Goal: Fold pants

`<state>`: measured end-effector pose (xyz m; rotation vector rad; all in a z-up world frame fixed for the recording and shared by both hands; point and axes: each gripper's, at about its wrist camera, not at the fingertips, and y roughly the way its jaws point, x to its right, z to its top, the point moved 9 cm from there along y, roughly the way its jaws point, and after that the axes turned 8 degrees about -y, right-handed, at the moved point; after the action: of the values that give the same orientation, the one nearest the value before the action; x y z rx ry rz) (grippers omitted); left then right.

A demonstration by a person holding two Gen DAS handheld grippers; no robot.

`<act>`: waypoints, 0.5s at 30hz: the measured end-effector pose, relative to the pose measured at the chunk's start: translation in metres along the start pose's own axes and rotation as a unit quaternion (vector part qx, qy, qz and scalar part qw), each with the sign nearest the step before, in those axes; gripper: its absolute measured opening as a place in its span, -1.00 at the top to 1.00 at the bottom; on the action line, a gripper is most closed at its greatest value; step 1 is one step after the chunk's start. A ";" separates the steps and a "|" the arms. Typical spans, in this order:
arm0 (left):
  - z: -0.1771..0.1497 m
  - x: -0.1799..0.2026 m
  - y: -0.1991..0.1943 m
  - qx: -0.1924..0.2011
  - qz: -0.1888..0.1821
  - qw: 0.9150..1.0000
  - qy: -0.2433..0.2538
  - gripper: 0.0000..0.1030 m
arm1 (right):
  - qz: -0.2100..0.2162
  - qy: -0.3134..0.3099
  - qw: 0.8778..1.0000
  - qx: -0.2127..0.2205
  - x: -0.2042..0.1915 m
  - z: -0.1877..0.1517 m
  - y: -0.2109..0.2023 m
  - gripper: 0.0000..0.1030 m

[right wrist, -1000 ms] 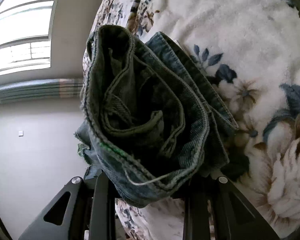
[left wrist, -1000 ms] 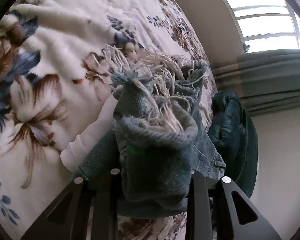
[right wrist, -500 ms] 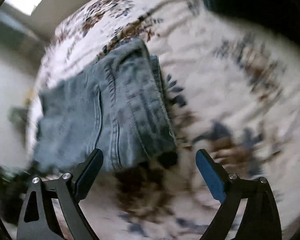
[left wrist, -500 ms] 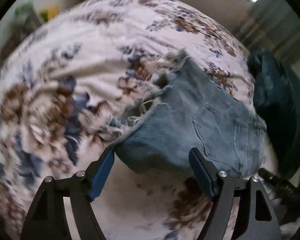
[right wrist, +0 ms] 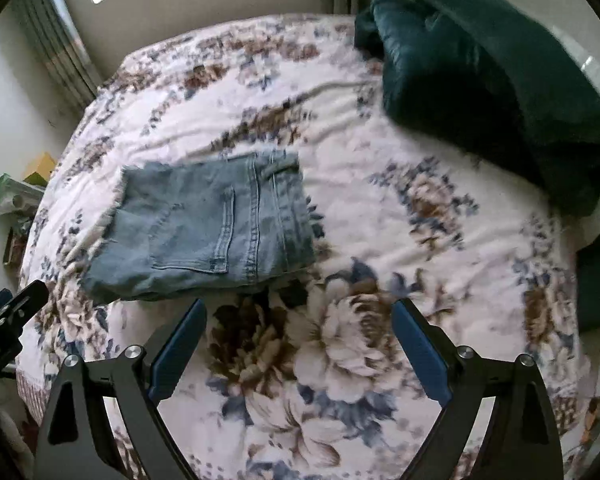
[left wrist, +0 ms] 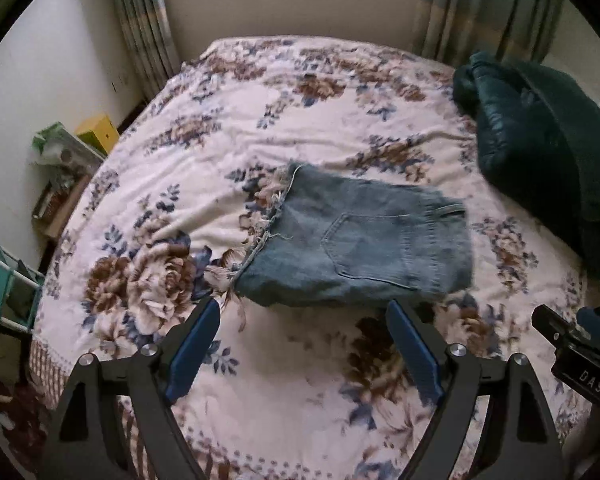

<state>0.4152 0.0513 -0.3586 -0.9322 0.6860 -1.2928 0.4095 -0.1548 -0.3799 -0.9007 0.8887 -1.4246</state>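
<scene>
— What is lying on the bed point(left wrist: 340, 92) right now?

— The big flowered blanket point(right wrist: 380, 240) is covering the whole thing, and a dark green jacket point(right wrist: 480, 68) is sitting heaped at the far right corner. The jeans point(left wrist: 364, 244) are lying near the middle, well apart from the jacket, folded into a squat, thick rectangle with a back pocket facing up.

— So the folding is looking finished?

— I'm judging it as done or nearly so. The bundle is sitting flat and square, with the frayed hem point(left wrist: 268, 220) poking out on the left side and the waistband on the right.

— How are those jeans going to handle if someone picks them up?

— Denim is soft but fairly heavy, and stacked in several layers it is going to sag and slide open if it is lifted by one corner. I'd be taking hold of the thick folded edge nearest the grippers, pinching all layers at once, one gripper toward each end. The loose fringe is giving nothing to grab.

— And the grippers?

— The left gripper point(left wrist: 304, 344) is hanging just short of the near edge of the jeans with its blue pads point(left wrist: 194, 344) spread wide, holding nothing. The right gripper point(right wrist: 300, 344) is hovering over bare blanket to the right of the bundle, jaws equally wide apart and empty.

— Anything small worth noting?

— A yellow box point(left wrist: 98, 130) is sitting on the clutter beside the bed, at the left wall.
</scene>
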 end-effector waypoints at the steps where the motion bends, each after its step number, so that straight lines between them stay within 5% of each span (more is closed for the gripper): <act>1: -0.003 0.002 -0.016 0.006 0.002 1.000 0.002 -0.65 | -0.002 -0.004 1.000 0.010 0.003 -0.003 -0.020 -0.86; 15: -0.053 -0.001 -0.224 0.072 -0.001 0.997 -0.008 -0.65 | 0.007 -0.063 0.993 0.095 0.010 -0.064 -0.262 -0.86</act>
<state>0.2603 0.0385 -0.1889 -0.8253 0.5731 -1.3166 0.2429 -0.1535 -0.1675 -0.8290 0.6520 -1.3982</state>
